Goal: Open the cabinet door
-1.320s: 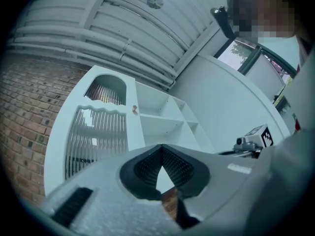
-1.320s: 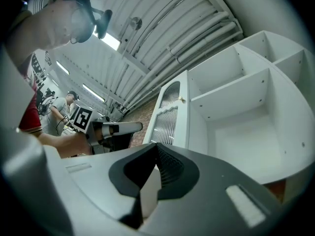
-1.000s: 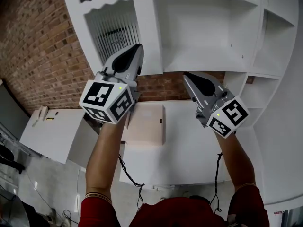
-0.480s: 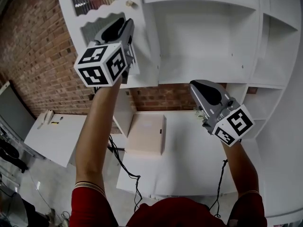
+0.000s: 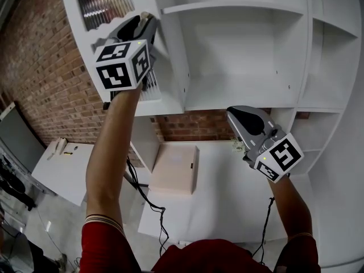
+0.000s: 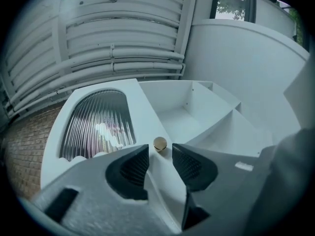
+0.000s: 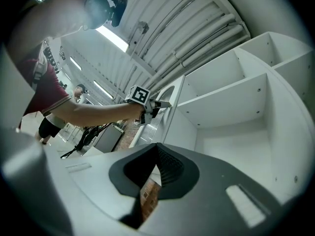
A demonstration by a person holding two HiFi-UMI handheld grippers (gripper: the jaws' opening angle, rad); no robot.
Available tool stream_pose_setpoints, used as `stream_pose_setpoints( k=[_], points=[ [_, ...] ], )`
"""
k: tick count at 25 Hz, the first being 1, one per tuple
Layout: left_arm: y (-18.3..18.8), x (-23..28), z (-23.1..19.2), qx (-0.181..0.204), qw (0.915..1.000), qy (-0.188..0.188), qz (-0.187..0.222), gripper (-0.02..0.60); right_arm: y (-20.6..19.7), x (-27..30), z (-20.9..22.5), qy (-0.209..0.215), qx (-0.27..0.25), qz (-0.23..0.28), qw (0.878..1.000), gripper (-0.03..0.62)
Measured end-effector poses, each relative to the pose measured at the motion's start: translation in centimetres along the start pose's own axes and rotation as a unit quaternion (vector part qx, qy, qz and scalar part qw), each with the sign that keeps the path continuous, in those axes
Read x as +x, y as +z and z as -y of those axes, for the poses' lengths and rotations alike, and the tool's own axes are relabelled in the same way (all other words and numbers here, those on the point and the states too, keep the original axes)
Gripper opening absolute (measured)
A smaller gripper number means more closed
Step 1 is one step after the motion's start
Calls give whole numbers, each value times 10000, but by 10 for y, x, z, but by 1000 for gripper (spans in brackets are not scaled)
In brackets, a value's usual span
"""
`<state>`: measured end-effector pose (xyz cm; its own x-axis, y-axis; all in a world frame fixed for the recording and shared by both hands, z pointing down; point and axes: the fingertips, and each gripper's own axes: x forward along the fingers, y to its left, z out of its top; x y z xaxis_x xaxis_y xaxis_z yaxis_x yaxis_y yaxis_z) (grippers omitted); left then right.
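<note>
Left tool (image 6: 160,156), jaws opening, sits just short of the small round brass knob (image 6: 160,143) on the white ribbed-glass cabinet door (image 6: 98,124). Nothing is gripped yet, so the pull is likely still to come. Right tool (image 7: 157,154) is pressed together, empty.

Clear gap between left gripper's (image 6: 160,155) opening jaws and the knob (image 6: 160,144); open shelves (image 5: 239,92) beside the door (image 6: 140,112).

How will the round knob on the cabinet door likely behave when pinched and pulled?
The knob looks small, round and smooth, so it may slip from a loose pinch. It seems fixed to the cabinet door, so it should feel rigid, not roll. The door's ribbed glass panel suggests some weight and fragility.
</note>
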<state>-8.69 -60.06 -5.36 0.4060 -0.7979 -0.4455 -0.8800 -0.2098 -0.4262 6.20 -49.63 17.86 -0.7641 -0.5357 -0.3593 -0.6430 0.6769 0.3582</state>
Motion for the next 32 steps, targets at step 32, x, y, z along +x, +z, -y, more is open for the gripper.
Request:
stream_pose_setpoints(
  k=[32],
  points=[
    [39,-46,-7,-199,9992,-288,170,80,2,-19,-16,132,402,76,9991,12]
  ],
)
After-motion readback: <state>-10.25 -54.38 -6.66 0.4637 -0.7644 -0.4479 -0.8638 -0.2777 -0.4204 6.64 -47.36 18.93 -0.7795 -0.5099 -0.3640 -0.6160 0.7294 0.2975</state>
